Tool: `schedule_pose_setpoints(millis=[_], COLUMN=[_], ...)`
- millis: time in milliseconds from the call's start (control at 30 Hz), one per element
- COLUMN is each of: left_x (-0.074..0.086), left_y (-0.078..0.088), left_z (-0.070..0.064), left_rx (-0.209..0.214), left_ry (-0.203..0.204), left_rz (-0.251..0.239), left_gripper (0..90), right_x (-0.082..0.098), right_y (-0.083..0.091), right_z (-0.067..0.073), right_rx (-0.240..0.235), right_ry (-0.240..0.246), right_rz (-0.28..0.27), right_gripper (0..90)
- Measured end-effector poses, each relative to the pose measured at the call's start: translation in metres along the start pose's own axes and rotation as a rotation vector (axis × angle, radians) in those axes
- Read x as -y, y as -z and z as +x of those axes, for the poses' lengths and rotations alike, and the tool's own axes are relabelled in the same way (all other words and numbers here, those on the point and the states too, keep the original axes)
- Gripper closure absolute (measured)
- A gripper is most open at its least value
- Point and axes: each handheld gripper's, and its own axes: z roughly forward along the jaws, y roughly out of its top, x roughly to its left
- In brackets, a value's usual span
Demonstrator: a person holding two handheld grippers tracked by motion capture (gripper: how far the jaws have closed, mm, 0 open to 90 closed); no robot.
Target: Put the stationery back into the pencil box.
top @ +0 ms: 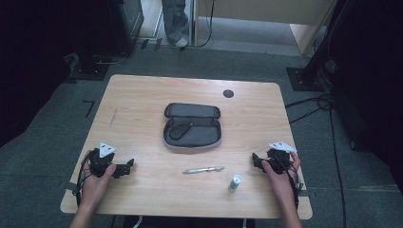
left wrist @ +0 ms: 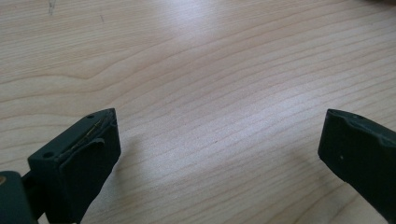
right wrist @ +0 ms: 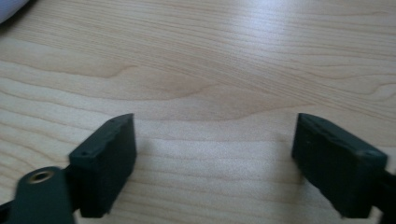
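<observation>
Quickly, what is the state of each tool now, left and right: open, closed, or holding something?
Left tool: open, nothing between its jaws.
Right tool: open, nothing between its jaws.

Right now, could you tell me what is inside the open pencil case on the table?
The open pencil case holds one dark rounded item in its lower half; what it is cannot be told. The lid half looks bare. Anything beneath the item or in pockets is hidden.

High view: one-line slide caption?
Open pencil case mid-table, pen and small bottle in front; left tongs and right tongs open, empty.
</observation>
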Motion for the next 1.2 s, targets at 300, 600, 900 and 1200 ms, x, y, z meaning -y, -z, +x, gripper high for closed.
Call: schedule_pose_setpoints(millis=[300, 600, 900, 1200], left_x=[0.000, 0.001, 0.001, 0.001], left_y=[-0.003, -0.003, -0.003, -0.003], left_z=[0.000, 0.000, -0.001, -0.001], left_rx=[0.007, 0.007, 0.011, 0.012], left_ry=[0.000, -0.001, -0.004, -0.003], left_rz=[0.028, 0.028, 0.027, 0.026], left_gripper=[0.0, 0.0, 0.0, 0.0], right_x=[-0.001, -0.005, -0.010, -0.013], right_y=[0.021, 0.050, 0.076, 0.090], right_z=[0.012, 0.030, 0.042, 0.051], right_rx=[-0.123, -0.254, -0.307, -0.363], right_ry=[0.053, 0.096, 0.111, 0.131], right_rz=[-0.037, -0.096, -0.156, -0.184], right_gripper=[17.3, 25.1, 26.2, 29.3])
